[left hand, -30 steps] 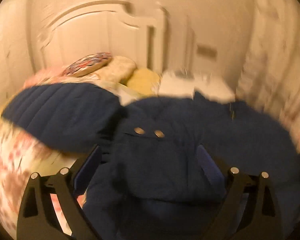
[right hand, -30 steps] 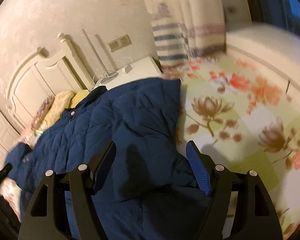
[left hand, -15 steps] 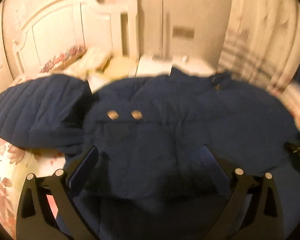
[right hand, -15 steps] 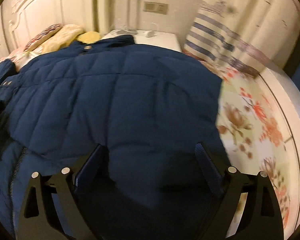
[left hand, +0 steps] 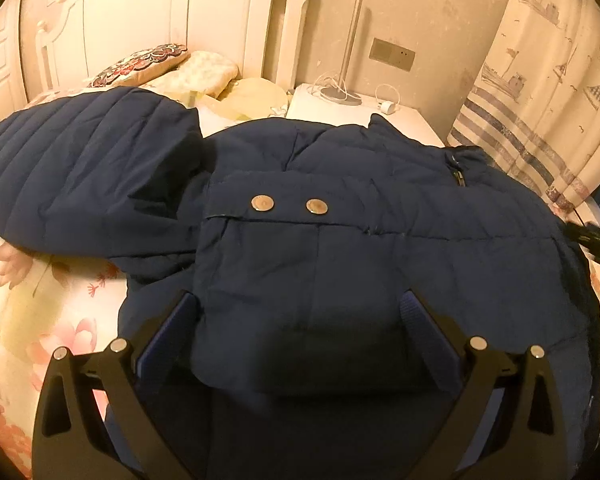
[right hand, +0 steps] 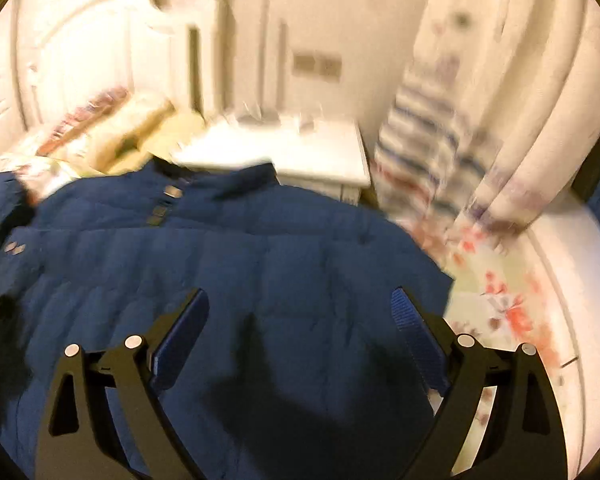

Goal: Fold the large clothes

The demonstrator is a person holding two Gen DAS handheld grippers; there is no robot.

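Note:
A navy quilted jacket lies spread on the flowered bed. One sleeve, with two metal snaps on its cuff, is folded across the body. The other sleeve sticks out to the left. My left gripper hangs open just above the folded sleeve's end, which lies between the blue pads without being pinched. In the blurred right wrist view my right gripper stands open over the jacket's body, near its right edge, holding nothing.
Pillows and a white headboard are at the bed's far end. Beside them is a white nightstand with a lamp pole and cables. A striped curtain hangs at the right. Flowered bedsheet shows right of the jacket.
The right jaws have spread wider and let go of the jacket fabric; that gripper rolled and swept across the jacket. The left gripper dipped closer to the folded sleeve and opened slightly.

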